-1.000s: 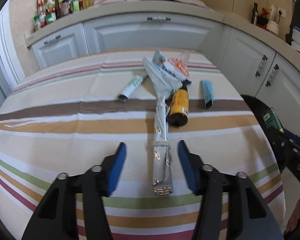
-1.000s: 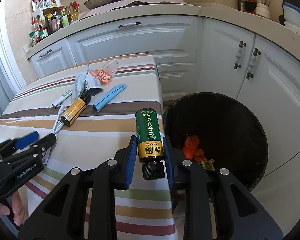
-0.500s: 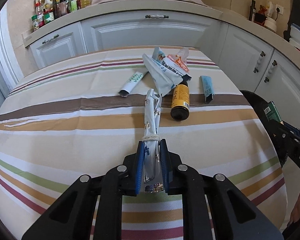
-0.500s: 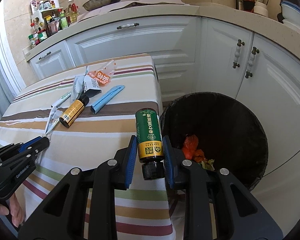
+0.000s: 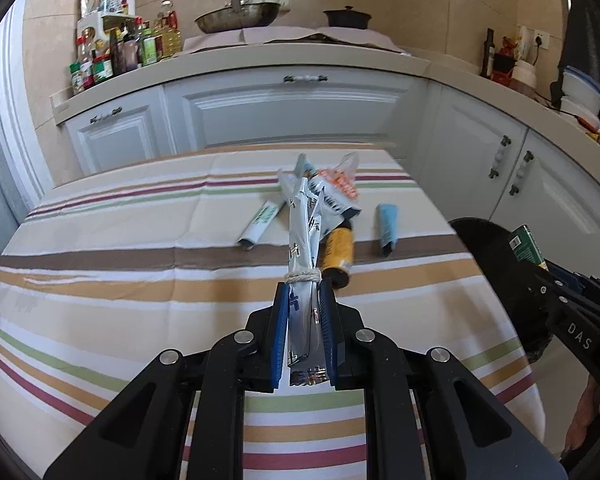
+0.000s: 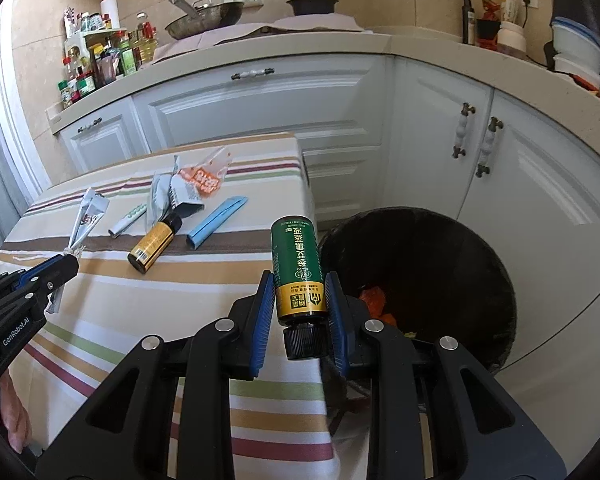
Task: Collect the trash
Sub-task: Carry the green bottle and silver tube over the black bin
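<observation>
My left gripper (image 5: 304, 300) is shut on a long silver foil wrapper (image 5: 303, 236) tied with string, lifted off the striped tablecloth (image 5: 120, 280); the wrapper (image 6: 86, 216) also shows from the right wrist view, sticking up from the left gripper (image 6: 66, 262). My right gripper (image 6: 300, 300) is shut on a green and gold bottle (image 6: 298, 268), cap toward me, by the table's right edge next to the black trash bin (image 6: 440, 240). On the cloth lie a yellow bottle (image 6: 152, 242), a blue packet (image 6: 216, 222), a white and green tube (image 6: 128, 220) and crumpled wrappers (image 6: 188, 184).
The bin (image 5: 488, 248) stands on the floor to the right of the table and holds orange scraps (image 6: 374, 298). White cabinets (image 6: 340, 100) and a counter with bottles (image 5: 120, 56), a pan (image 5: 236, 18) and a pot run behind. A hand (image 6: 12, 420) shows at lower left.
The left gripper closed on the foil wrapper and raised it off the cloth. The right gripper with the green bottle stayed nearly still beside the bin.
</observation>
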A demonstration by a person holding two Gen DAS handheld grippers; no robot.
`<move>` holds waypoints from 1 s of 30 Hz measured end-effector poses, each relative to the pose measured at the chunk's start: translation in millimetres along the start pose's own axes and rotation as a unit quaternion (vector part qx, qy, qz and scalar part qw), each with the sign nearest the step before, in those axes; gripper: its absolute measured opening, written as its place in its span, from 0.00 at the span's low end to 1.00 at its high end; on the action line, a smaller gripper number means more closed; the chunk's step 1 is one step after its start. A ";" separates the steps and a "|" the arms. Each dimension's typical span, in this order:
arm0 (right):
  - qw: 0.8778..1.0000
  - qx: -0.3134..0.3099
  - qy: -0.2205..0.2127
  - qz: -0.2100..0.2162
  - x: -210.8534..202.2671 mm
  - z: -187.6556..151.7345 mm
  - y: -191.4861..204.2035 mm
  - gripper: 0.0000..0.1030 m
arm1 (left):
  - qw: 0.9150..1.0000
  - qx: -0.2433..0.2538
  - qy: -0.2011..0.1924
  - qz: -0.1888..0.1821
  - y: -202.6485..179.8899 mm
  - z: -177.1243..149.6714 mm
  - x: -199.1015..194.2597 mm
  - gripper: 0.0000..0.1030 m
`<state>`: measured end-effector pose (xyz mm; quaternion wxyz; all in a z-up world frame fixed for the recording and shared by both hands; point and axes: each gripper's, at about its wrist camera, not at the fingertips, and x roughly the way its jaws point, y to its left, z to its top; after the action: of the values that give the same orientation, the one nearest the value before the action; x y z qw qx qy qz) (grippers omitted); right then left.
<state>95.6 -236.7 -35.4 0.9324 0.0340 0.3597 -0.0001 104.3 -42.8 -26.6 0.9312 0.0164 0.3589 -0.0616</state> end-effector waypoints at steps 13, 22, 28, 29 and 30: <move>0.999 0.023 -0.025 -0.039 -19.9 7.6 -31.5 0.25 | 0.998 0.032 -0.026 -0.041 -45.6 20.4 -0.9 0.16; 0.996 0.044 -0.036 -0.065 -28.5 8.7 -59.7 0.25 | 0.995 0.061 -0.038 -0.068 -85.2 29.6 1.0 0.16; 0.994 0.060 -0.043 -0.084 -33.0 8.6 -81.5 0.25 | 0.993 0.077 -0.042 -0.084 -106.2 34.6 3.2 0.16; 0.993 0.063 -0.044 -0.087 -33.6 8.4 -85.5 0.25 | 0.992 0.081 -0.042 -0.086 -109.9 35.1 4.0 0.16; 0.993 0.065 -0.044 -0.089 -33.7 8.4 -88.6 0.25 | 0.992 0.083 -0.041 -0.088 -112.2 35.9 4.8 0.16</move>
<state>74.1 -326.4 -12.3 0.9395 0.0627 0.3188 -0.1083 117.6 -157.3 -1.6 0.9316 0.0591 0.3140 -0.1735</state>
